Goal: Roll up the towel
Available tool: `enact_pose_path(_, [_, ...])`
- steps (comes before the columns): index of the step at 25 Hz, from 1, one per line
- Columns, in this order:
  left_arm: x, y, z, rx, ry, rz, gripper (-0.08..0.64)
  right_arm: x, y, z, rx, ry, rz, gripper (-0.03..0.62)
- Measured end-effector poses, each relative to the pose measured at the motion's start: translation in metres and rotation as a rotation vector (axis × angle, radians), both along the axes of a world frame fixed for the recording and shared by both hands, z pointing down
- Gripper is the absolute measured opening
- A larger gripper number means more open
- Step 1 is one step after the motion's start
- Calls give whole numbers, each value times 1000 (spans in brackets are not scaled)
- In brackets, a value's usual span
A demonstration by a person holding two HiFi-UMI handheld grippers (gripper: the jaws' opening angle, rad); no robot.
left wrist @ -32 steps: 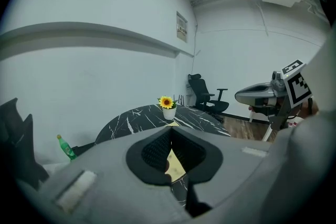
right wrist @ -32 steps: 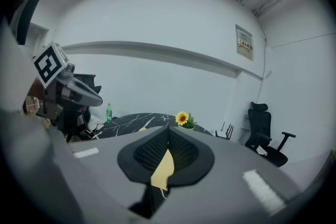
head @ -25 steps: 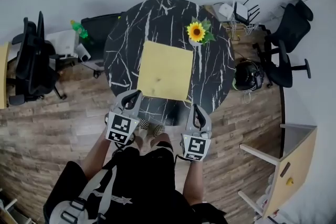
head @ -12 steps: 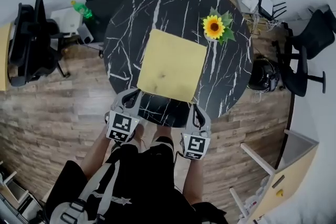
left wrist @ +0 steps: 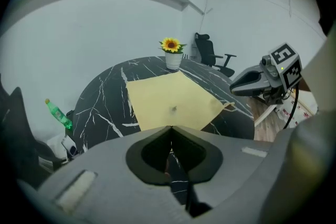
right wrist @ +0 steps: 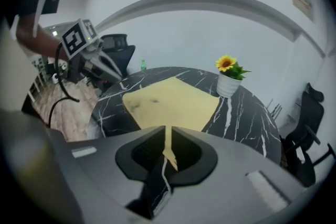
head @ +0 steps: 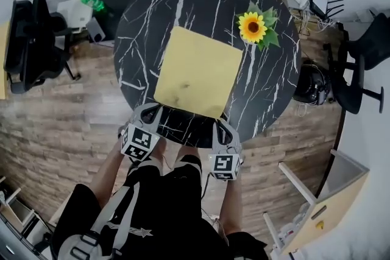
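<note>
A yellow towel (head: 198,72) lies flat and unrolled on the round black marble table (head: 140,33). Both grippers hover at the table's near edge, just short of the towel's near edge. My left gripper (head: 153,109) is near the towel's near-left corner, jaws shut and empty. My right gripper (head: 220,125) is near the near-right corner; its jaws are opening by a narrow slit with nothing between them. In the left gripper view the towel (left wrist: 170,99) lies ahead and the right gripper (left wrist: 237,85) shows at the right. In the right gripper view the towel (right wrist: 170,99) lies ahead and the left gripper (right wrist: 118,78) at the left.
A potted sunflower (head: 254,28) stands on the table right of the towel's far corner. Black office chairs (head: 30,39) stand at the left and another chair (head: 356,70) at the right. A green bottle (head: 91,2) and boxes sit on the floor behind the table.
Both grippers have sunk and tipped down towards the table's near edge, now close to the towel's near corners. The towel has not moved.
</note>
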State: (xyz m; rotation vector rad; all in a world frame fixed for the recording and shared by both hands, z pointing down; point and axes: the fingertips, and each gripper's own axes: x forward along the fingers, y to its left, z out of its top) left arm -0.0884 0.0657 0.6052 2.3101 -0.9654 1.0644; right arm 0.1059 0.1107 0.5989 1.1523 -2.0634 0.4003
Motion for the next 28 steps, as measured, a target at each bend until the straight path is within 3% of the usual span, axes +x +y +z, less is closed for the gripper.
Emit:
enact_pose_path(2, [-4,1,8,-5,-49,58,12,-2,8,14,-42,43,-98,103])
enact_pose_path(6, [-4,5,24,-22,-127,227,107,-2,16,34,-91,111,-269,112])
enact_pose_path(10, [-3,13,40,-30,-222,427,141,-2,25,54,-159,147,-398,127])
enact_pose_path(12, [-4,14,48,-42,-252,477,143,-1,27,61,-186,143,-430,132])
enact_pose_path(22, [-5,4,74,-119,-296,530,141,1,23,79,-250,122,-475,135])
enact_pose_path(28, [-7,5,81,-191,-269,513,135,1,19,83,-282,110,-493,130])
